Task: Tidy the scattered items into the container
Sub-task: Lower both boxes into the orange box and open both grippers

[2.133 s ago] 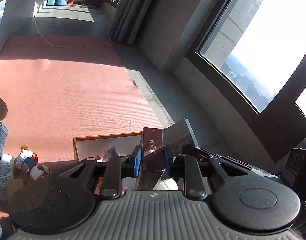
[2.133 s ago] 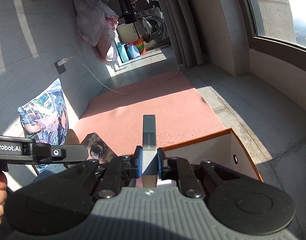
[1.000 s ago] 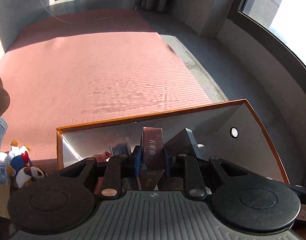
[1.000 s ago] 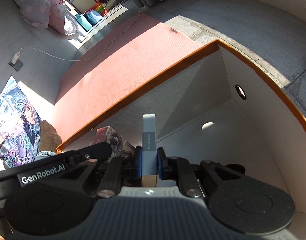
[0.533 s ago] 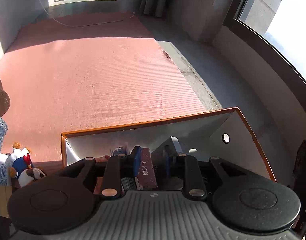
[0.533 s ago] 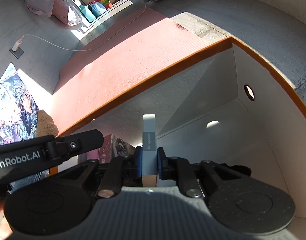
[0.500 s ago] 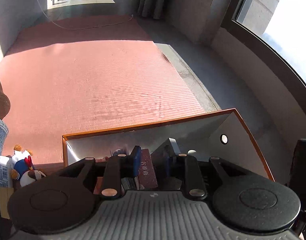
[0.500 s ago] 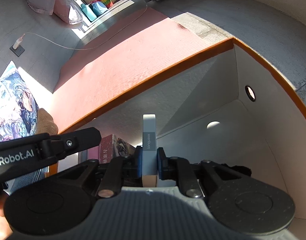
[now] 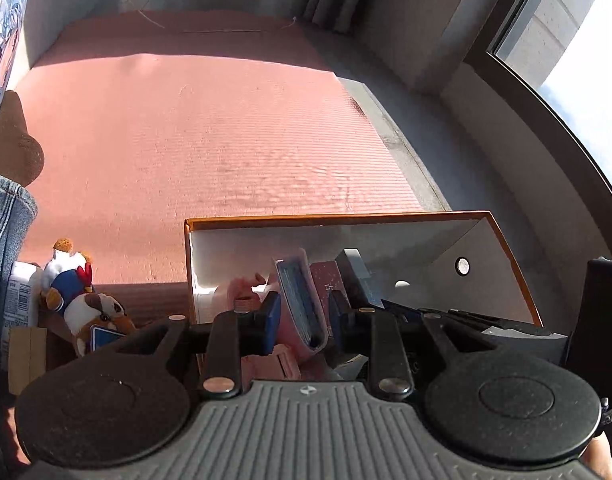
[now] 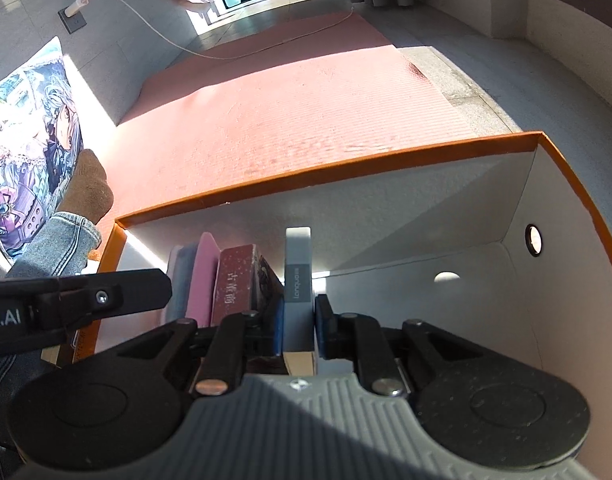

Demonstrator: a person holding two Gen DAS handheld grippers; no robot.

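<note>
An orange-rimmed white box (image 9: 337, 216) (image 10: 325, 174) sits on the pink mat. Books stand at its left end: a pink one (image 10: 200, 280) and a dark red one (image 10: 232, 284) (image 9: 325, 284). My left gripper (image 9: 304, 316) is open above them, with a blue-edged pink book (image 9: 300, 300) leaning loose between its fingers. My right gripper (image 10: 298, 320) is shut on a grey book (image 10: 298, 276) (image 9: 351, 270), held upright inside the box right beside the red book.
Plush toys (image 9: 82, 292) and a white bottle (image 9: 20, 296) lie left of the box. A printed cushion (image 10: 30, 136) leans on the wall. The person's leg and brown sock (image 10: 86, 188) are at left. A window wall runs along the right.
My left gripper opened and let go of the dark red book, which now stands in the box, then drew back. My right gripper lowered the grey book beside it.
</note>
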